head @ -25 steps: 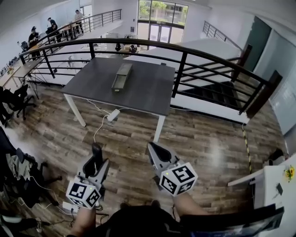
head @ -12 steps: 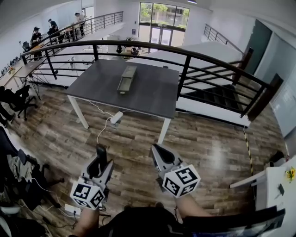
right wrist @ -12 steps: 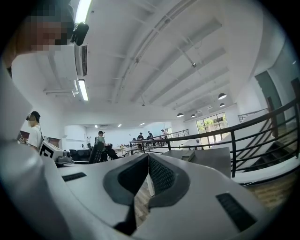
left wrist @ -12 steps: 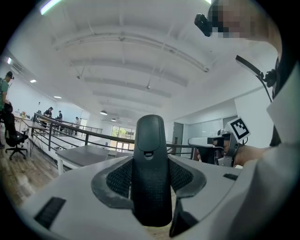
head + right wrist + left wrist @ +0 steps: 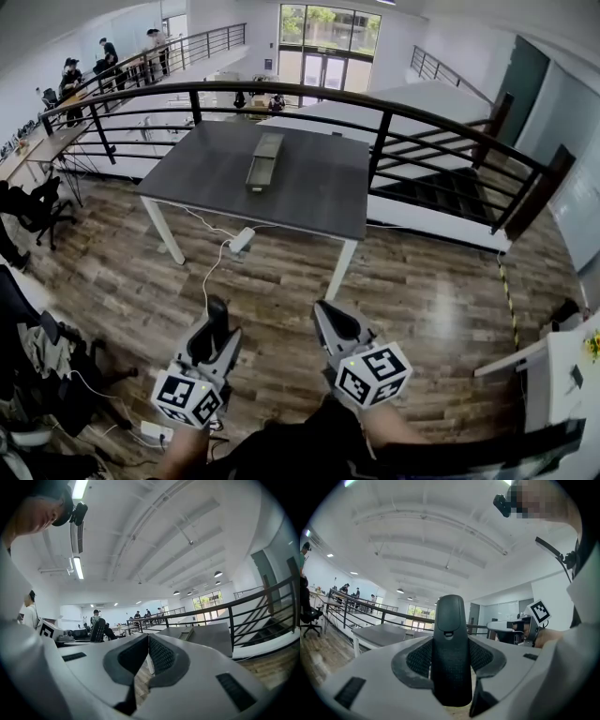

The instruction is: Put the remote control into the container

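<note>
A dark remote control [image 5: 450,658] stands upright between the jaws of my left gripper [image 5: 451,665], which is shut on it. In the head view the left gripper [image 5: 214,330] hangs low over the wooden floor with the remote control [image 5: 217,316] sticking out of its tip. Beside it, my right gripper [image 5: 331,323] is shut with nothing in it; its pads [image 5: 157,654] meet in the right gripper view. The long grey container [image 5: 265,159] lies on a dark table [image 5: 319,187] well ahead of both grippers, and the container [image 5: 186,633] also shows in the right gripper view.
A black railing [image 5: 375,141] curves behind and to the right of the table. A white power strip [image 5: 242,240] with cables lies on the floor under the table's front edge. Chairs and bags [image 5: 37,347] stand at the left. People stand at desks far back left.
The table and container sit a little lower and nearer in the head view. Both grippers have drifted slightly down and right in the frame, their holds unchanged.
</note>
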A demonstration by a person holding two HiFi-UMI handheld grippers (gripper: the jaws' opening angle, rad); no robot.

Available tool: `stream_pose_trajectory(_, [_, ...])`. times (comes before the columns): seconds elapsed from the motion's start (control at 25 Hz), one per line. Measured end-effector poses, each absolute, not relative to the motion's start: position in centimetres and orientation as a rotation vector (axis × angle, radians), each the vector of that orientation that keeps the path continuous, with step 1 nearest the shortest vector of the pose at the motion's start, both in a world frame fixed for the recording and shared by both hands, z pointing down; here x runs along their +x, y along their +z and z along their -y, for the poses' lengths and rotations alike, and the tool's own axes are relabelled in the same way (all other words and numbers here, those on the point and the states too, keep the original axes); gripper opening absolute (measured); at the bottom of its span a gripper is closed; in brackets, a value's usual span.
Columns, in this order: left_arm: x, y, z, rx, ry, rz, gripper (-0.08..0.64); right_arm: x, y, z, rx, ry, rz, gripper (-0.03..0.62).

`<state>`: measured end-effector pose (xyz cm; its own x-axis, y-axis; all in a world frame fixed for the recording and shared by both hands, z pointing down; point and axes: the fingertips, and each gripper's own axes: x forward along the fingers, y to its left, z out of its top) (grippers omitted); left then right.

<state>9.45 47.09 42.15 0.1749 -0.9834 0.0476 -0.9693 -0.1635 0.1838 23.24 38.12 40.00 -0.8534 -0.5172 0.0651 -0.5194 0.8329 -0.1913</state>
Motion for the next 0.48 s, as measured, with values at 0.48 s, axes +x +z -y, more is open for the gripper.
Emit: stream_pose_trajectory(0.48, [9.2,39.7,-39.8,2.246,-0.102,2.001,0.216,21.4,37.7,-29.1,0.761,0.335,3.051,0.002])
